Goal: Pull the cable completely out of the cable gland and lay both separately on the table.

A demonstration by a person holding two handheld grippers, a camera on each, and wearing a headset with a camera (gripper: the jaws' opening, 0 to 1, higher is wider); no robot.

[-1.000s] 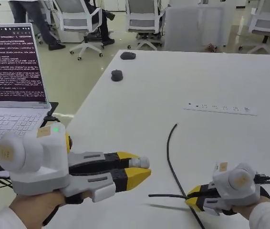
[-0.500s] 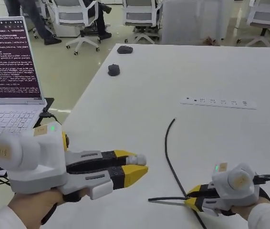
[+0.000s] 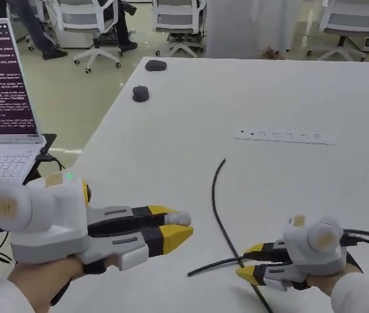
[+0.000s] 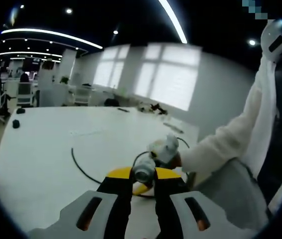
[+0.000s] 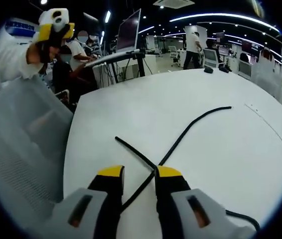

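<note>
Cable gland (image 4: 144, 171) and black cable (image 3: 214, 195) separated, over a white tabletop (image 3: 289, 85).
The left tongs (image 3: 179, 225) grip the pale cable gland at their tips. The right tongs (image 3: 248, 261) stand open, with the cable lying on the tabletop between their jaws.

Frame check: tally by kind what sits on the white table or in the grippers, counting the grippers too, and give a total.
grippers: 2, the left gripper and the right gripper
cable gland: 1, held in the left gripper
black cable: 1, lying on the table
small black objects: 2, near the far edge
power strip: 1
Total: 7
</note>
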